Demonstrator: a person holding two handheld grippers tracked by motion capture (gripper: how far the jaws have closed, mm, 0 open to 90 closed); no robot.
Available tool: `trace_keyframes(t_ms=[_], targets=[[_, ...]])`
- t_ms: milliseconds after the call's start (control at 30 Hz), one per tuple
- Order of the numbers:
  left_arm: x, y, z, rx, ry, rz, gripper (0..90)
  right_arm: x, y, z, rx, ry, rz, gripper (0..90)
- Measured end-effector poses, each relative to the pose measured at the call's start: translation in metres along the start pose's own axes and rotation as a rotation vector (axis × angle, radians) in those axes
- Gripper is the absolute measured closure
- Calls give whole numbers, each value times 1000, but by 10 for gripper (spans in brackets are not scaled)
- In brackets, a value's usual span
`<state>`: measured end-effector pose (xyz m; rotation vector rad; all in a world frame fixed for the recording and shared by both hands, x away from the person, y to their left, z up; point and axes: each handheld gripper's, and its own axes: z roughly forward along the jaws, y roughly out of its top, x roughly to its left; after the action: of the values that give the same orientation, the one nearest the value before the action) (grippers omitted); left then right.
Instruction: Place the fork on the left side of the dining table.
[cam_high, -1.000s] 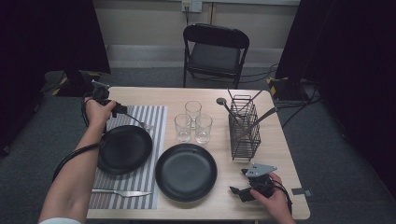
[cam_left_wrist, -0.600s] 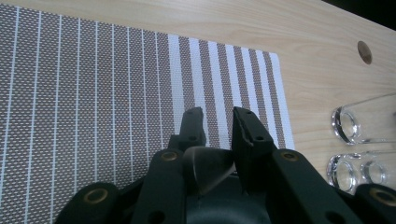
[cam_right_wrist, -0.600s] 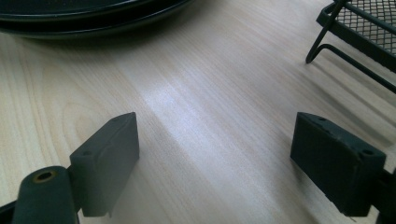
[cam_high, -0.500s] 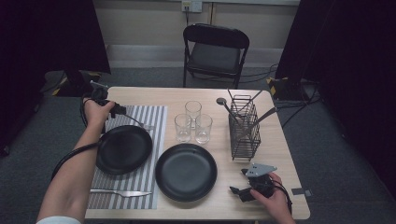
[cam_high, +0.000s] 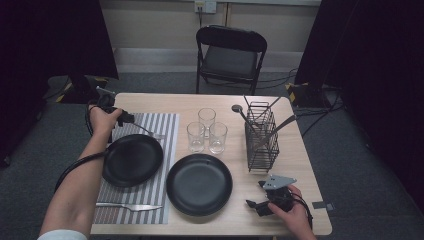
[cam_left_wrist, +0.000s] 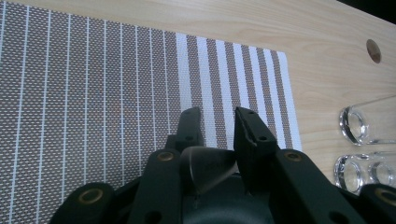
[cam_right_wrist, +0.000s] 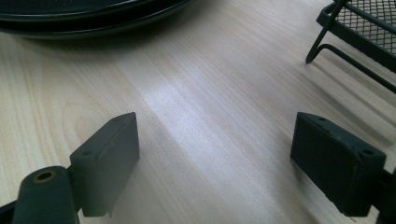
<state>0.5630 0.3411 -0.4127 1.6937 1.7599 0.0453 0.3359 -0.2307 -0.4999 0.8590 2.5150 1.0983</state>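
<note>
the left gripper (cam_high: 130, 119) sits at the table's 10 o'clock, its jaws narrowly apart and just opening, with the handle of the metal utensil (cam_high: 148, 132) between them; i cannot tell whether the pads press it. the utensil lies on the striped placemat (cam_high: 167, 122) at 12 o'clock of the left black plate (cam_high: 132, 160). the right gripper (cam_high: 256, 205) rests at the table's 5 o'clock, jaws spread wide on nothing.

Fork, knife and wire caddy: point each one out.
fork (cam_high: 150, 133), high view, on its handle near the tines.
knife (cam_high: 127, 206), high view, mid-length.
wire caddy (cam_high: 262, 137), high view, on its front mesh wall.
</note>
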Motion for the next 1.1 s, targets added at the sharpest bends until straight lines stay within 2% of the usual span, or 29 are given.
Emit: trace_keyframes(t_ms=[200, 500, 567, 667, 733, 800, 833, 867, 933, 1000, 1100], targets=[[3, 0, 1, 7, 14, -2, 705, 0, 0, 0, 1, 1, 2, 146], [8, -2, 3, 8, 12, -23, 685, 0, 0, 0, 0, 0, 1, 146], [8, -2, 3, 9, 9, -23, 683, 0, 0, 0, 1, 0, 1, 146], [10, -1, 1, 11, 37, -22, 676, 0, 0, 0, 1, 0, 1, 146], [12, -1, 0, 19, 32, -12, 668, 0, 0, 0, 1, 0, 1, 146], [12, -2, -1, 18, 42, -29, 659, 0, 0, 0, 0, 0, 1, 146], [14, -2, -1, 21, 34, -26, 653, 0, 0, 0, 1, 0, 1, 146], [14, -3, -1, 16, 36, -40, 648, 0, 0, 0, 0, 0, 0, 146], [16, -3, -2, 33, 32, -24, 637, 0, 0, 0, 1, 0, 1, 146], [15, -3, -1, 25, 35, -42, 632, 0, 0, 0, 0, 0, -1, 146], [16, -3, -2, 23, 40, -47, 618, 0, 0, 0, 0, 0, 0, 146]])
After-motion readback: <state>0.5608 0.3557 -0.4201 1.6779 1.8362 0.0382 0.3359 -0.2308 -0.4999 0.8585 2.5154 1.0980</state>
